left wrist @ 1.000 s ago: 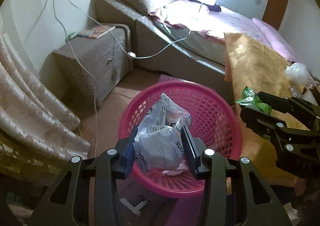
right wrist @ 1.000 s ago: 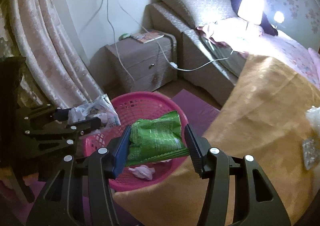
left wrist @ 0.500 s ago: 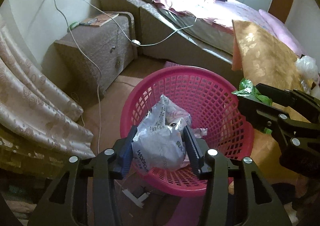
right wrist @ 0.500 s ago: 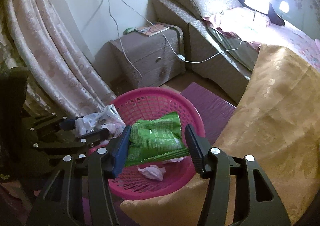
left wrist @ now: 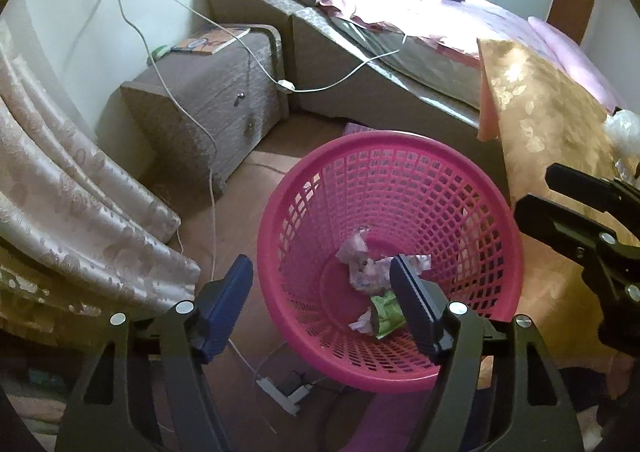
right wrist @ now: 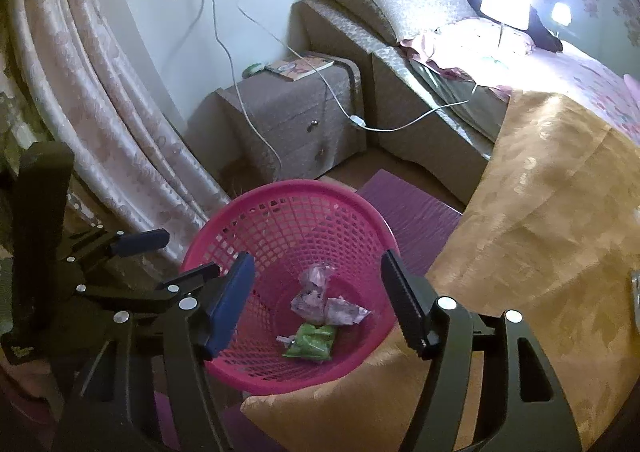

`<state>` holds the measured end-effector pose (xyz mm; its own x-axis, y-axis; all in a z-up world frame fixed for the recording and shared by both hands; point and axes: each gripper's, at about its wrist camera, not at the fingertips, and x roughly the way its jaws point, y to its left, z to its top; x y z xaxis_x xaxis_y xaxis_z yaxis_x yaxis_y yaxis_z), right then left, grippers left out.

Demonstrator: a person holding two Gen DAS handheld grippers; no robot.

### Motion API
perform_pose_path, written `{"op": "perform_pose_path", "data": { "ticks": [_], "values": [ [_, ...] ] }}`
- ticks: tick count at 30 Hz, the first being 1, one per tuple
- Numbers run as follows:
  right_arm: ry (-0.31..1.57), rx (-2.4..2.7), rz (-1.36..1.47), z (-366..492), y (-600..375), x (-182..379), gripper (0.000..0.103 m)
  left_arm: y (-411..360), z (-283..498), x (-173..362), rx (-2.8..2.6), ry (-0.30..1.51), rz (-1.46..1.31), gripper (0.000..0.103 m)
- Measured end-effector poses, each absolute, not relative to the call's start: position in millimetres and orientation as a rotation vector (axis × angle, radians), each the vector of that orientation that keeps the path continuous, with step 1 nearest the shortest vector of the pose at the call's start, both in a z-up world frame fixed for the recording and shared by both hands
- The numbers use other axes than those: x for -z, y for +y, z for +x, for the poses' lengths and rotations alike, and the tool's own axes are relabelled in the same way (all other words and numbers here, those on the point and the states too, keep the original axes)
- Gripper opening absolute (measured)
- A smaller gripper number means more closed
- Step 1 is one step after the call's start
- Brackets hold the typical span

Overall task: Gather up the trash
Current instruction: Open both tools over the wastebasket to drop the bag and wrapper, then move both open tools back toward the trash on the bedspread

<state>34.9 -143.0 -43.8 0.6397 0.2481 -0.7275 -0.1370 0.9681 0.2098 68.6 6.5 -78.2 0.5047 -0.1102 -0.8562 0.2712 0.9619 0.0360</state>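
Observation:
A pink mesh basket [left wrist: 400,155] stands on the floor beside a gold-clothed table; it also shows in the right wrist view [right wrist: 280,191]. On its bottom lie a white printed wrapper [left wrist: 362,266] and a green snack bag [left wrist: 386,314]; both also show in the right wrist view, the wrapper [right wrist: 320,302] behind the bag [right wrist: 310,342]. My left gripper [left wrist: 322,310] is open and empty above the basket's near left rim. My right gripper [right wrist: 320,302] is open and empty above the basket; it also shows from the side in the left wrist view [left wrist: 560,199].
A gold tablecloth [right wrist: 540,232] hangs right of the basket, with clear plastic trash [left wrist: 622,127] on top. A curtain [left wrist: 60,191] hangs at left. A nightstand [left wrist: 208,91], a trailing white cable [left wrist: 208,155], a floor power strip [left wrist: 286,388] and the bed [left wrist: 400,51] lie beyond.
Both grippers have opened. The white wrapper has dropped from the left one and the green bag from the right one into the basket.

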Motion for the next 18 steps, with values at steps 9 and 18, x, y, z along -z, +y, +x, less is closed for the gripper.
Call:
{"op": "perform_pose_path", "data": {
  "ticks": [9,18],
  "values": [
    [0.792,-0.173,0.166,5,-165,31,0.065,-1,59,68,0.273,0.961,0.163,0.071],
    [0.750,-0.040,0.193,-38,-207,28,0.069,-19,44,59,0.349,0.902,0.173,0.073]
  ]
}}
